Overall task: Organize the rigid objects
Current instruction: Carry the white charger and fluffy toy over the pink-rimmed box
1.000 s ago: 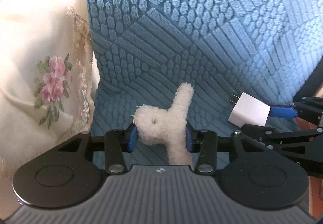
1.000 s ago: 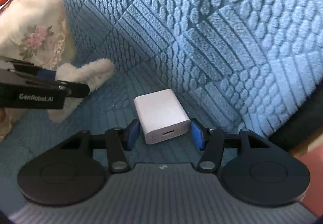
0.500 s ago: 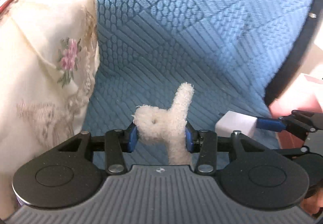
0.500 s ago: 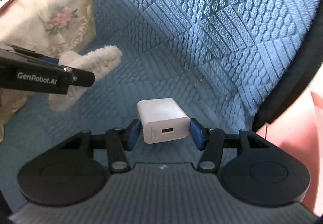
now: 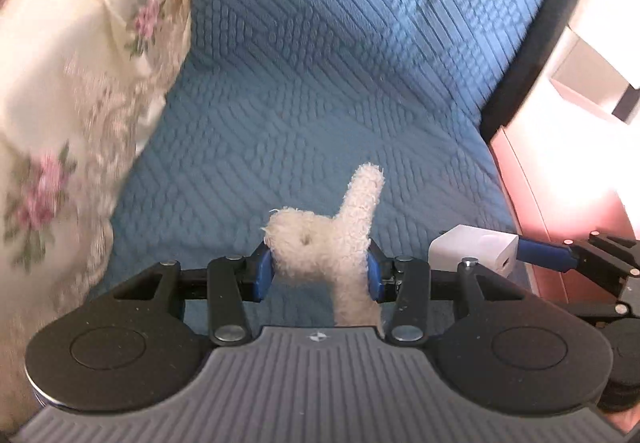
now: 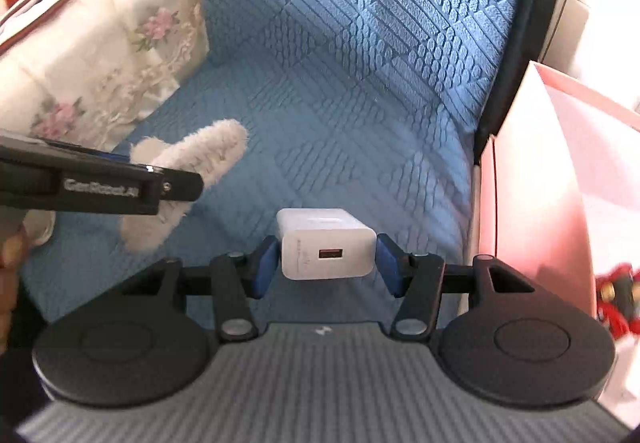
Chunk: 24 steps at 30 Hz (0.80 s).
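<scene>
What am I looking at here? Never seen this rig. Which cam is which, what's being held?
No robot arm here: a person carries a two-finger gripper in each hand, and each gripper has a fisheye camera looking forward along its fingers. The black and grey shape at the bottom of each picture is the gripper's own body.

In the left wrist view, the left gripper is shut on a fluffy cream plush piece. In the right wrist view, the right gripper is shut on a white USB charger, port facing the camera. Each gripper also shows at the edge of the other's view.

Behind them are a blue textured seat cover, a floral cream cloth on the left and a pink box on the right.
</scene>
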Each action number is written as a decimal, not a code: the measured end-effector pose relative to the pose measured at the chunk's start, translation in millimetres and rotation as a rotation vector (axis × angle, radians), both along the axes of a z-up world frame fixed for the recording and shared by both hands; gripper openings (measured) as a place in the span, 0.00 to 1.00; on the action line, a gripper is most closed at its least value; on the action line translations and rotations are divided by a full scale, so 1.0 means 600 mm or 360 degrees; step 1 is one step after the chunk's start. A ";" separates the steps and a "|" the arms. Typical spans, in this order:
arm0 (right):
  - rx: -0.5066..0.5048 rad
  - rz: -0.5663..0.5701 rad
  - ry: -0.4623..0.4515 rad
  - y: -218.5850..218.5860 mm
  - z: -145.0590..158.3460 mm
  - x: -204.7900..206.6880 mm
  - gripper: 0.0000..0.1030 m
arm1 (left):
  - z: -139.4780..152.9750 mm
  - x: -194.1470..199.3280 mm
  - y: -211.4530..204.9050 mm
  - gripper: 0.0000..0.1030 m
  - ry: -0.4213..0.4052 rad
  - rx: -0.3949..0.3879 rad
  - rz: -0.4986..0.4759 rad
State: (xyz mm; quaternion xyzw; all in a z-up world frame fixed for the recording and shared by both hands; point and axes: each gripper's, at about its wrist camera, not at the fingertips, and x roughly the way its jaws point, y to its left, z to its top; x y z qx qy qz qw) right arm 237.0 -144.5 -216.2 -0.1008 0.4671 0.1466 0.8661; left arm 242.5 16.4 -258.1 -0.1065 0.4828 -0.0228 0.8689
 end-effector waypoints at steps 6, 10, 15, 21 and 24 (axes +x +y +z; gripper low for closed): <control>-0.0025 0.0004 -0.0001 0.000 -0.003 -0.070 0.54 | -0.001 -0.059 -0.018 0.49 0.0069 -0.0041 -0.0005; 0.0007 -0.0010 0.0006 0.008 0.003 -0.114 0.54 | -0.002 -0.089 -0.028 0.50 0.0065 -0.0039 0.0015; 0.0026 -0.0028 0.0058 0.009 -0.006 -0.146 0.54 | -0.015 -0.106 -0.033 0.50 0.0134 -0.0014 0.0082; 0.0013 0.0020 0.0104 0.007 -0.019 -0.142 0.54 | -0.019 -0.098 -0.030 0.54 0.0168 -0.0008 0.0094; 0.0033 0.0036 0.0089 0.004 -0.021 -0.136 0.56 | -0.019 -0.093 -0.025 0.60 0.0189 -0.0040 0.0103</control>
